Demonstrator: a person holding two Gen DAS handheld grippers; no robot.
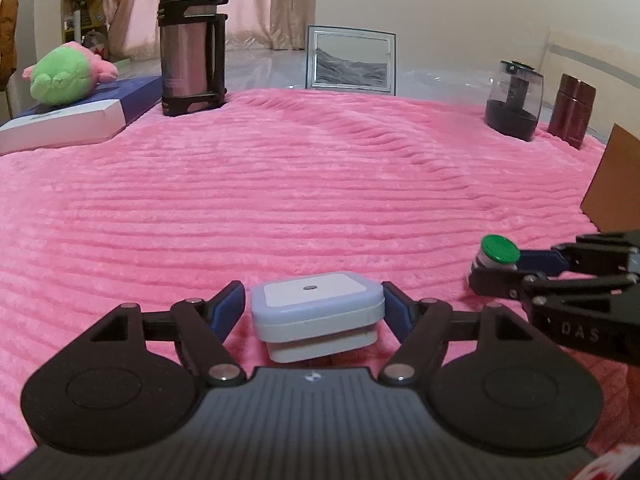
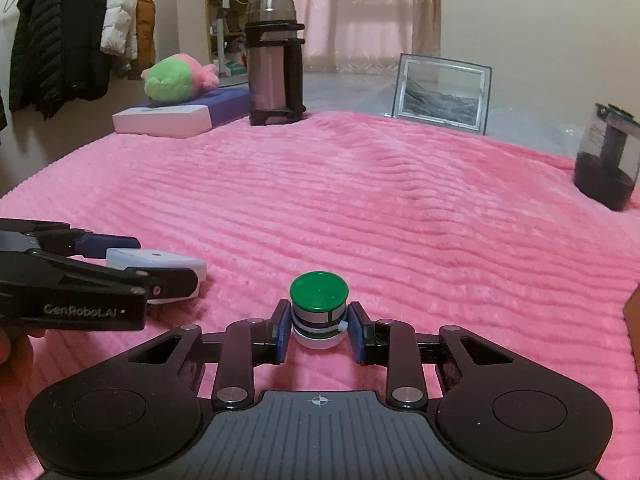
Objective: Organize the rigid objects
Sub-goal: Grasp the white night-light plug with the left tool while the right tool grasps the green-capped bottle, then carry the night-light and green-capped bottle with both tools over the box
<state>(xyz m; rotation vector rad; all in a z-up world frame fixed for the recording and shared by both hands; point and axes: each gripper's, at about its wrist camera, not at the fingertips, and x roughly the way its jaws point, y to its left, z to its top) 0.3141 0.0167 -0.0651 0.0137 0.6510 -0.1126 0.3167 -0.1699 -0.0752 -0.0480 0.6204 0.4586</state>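
Your right tool (image 2: 319, 330) is clamped on the small green-capped bottle (image 2: 319, 308), its pads pressing the ribbed body low down while the bottle stands on the pink blanket (image 2: 360, 200). That low grip on a narrow round body is the risk: if you lift fast, the bottle could pivot between the pads or slip out. A small white nub at the 3 o'clock side of the bottle sits against one pad, so I judge the hold may be uneven. Your left tool (image 1: 314, 304) stands open around the white square device (image 1: 316, 312), with a gap at the 9 o'clock pad and the 3 o'clock pad just beside its edge. Close it off-centre and the device could twist or skate across the plush ribs. The two tools sit near each other, the right one at 3 o'clock of the left, so a careless swing might knock them together. Both are tilted down toward the blanket, held low over it.
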